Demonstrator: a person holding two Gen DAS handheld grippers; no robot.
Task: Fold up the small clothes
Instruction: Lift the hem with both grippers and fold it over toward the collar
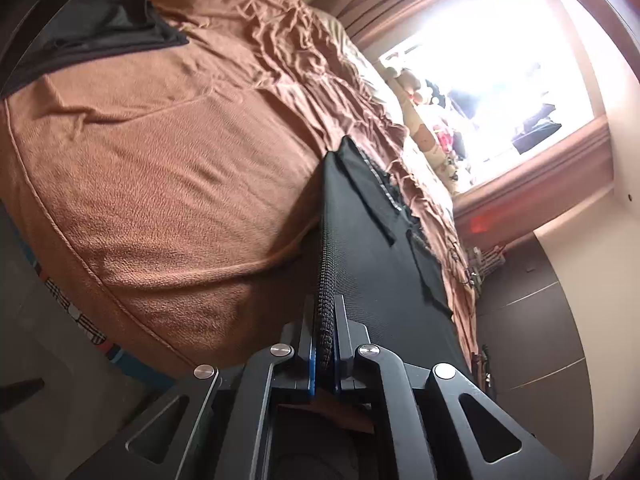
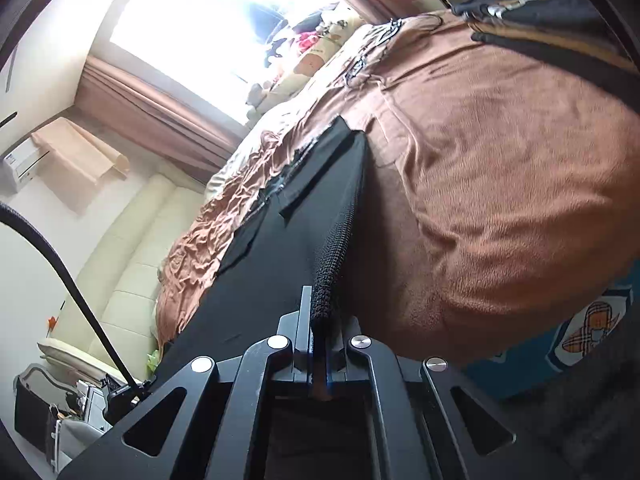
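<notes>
Black garment held taut over bed by both grippers.
Left gripper [image 1: 325, 344] and right gripper [image 2: 320, 340] each have jaws pinching the ribbed hem of the black garment [image 1: 372, 240], stretched flat above the brown bedspread [image 1: 160, 184]; a second dark garment [image 1: 104, 24] lies beyond on the bed.

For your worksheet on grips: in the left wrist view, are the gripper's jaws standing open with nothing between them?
No. The left gripper is shut on the ribbed edge of the black garment, which stretches away over the brown bedspread.
</notes>
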